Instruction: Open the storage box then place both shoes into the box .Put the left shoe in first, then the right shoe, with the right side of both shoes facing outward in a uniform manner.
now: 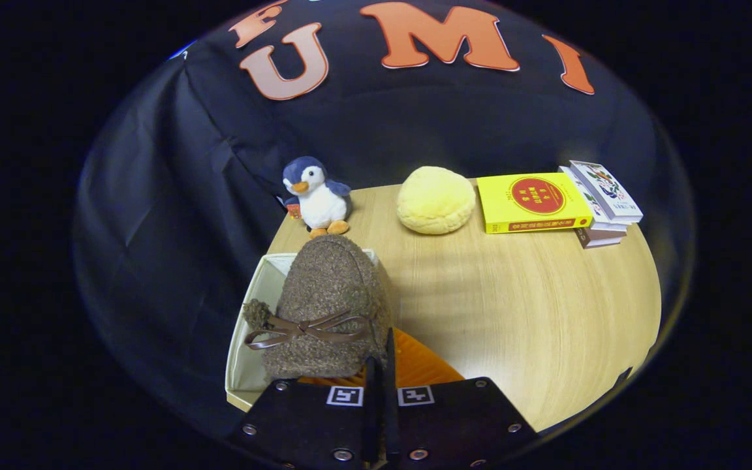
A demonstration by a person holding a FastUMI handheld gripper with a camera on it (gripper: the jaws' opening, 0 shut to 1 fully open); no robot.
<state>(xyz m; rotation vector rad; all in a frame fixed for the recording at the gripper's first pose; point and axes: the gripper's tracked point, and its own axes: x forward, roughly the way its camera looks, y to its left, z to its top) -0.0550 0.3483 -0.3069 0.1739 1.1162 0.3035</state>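
Observation:
A brown fuzzy shoe (327, 297) with a thin brown bow is held just ahead of my fingers, its toe pointing away from me. My gripper (380, 365) is shut on the shoe's rear edge, with the fingers nearly touching. An orange ribbed surface (422, 365) shows right beside the fingers, below the shoe's opening. The shoe hangs over the open white storage box (252, 326), which sits at the table's left edge. The shoe hides most of the box's inside, so I cannot tell whether anything lies in it.
Beyond the box stands a plush penguin (317, 196). A round yellow cushion (435, 199) lies at the back of the wooden table (532, 307). A yellow book (532, 202) and a small stack of books (601, 202) lie at the back right.

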